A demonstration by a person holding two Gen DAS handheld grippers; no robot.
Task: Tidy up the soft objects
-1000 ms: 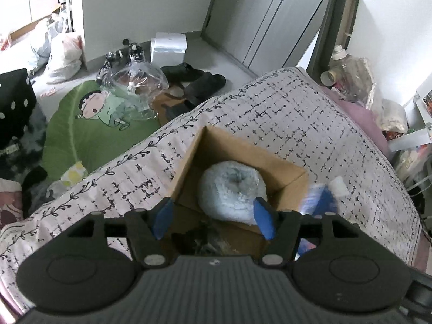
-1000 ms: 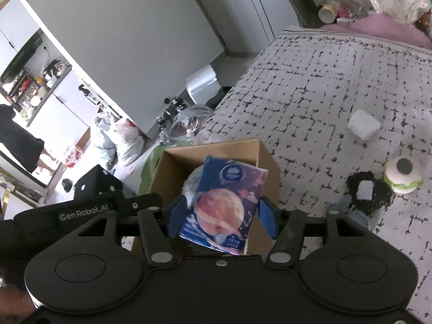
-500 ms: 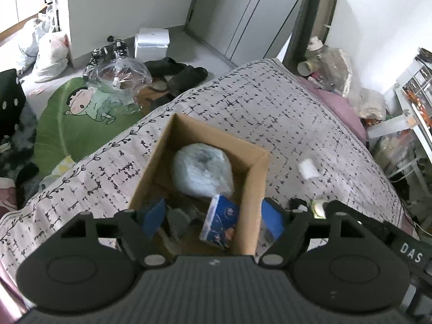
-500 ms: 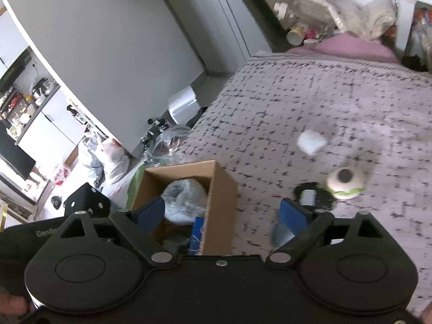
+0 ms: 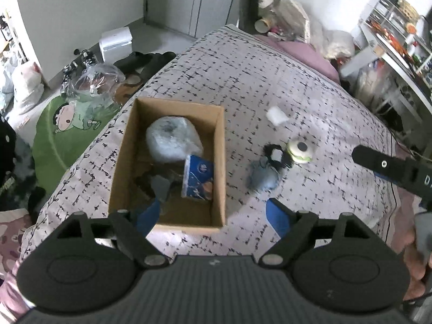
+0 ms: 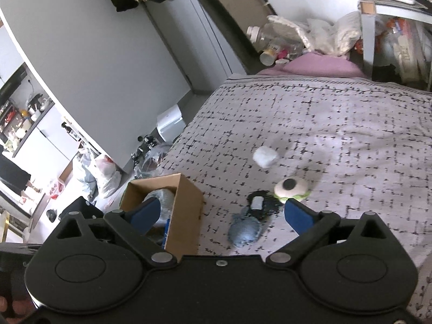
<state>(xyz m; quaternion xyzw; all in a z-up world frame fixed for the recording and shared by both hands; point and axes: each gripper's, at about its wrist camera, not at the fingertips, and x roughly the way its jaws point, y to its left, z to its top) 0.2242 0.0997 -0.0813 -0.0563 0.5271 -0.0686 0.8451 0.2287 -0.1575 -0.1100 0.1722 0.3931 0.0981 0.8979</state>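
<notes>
Your bed (image 5: 270,62), spread with a pale cover in a black dash pattern, carries everything, with the floor and grey cupboards beyond its far edge. Near the left edge sits the cardboard box (image 5: 220,162), open on top, its long axis running from your side toward the far edge. Inside it a bluish-white plush roll (image 5: 172,140) fills the far half, and the blue tissue pack (image 5: 198,179) stands against the right wall, tilted, its long side along the box.

Your left gripper (image 5: 213,214) hangs above the near right corner of the box; its fingers have just been opening and stand apart, with nothing between the pads. One blue finger (image 5: 147,216) shows over the near end of the box, the other over bare cover.

Your right gripper (image 6: 221,213) is also spread wide — its fingers have just been opening and clamp nothing. Beyond and between them on the cover lies a blue-grey soft lump (image 6: 244,232), touching a black fuzzy piece (image 6: 263,205) with a pale tag. Just right of that sits a cream and green plush (image 6: 291,187), dark spot up. A small white soft block (image 6: 266,156) lies farther toward the middle of the bed, apart from the rest.
</notes>
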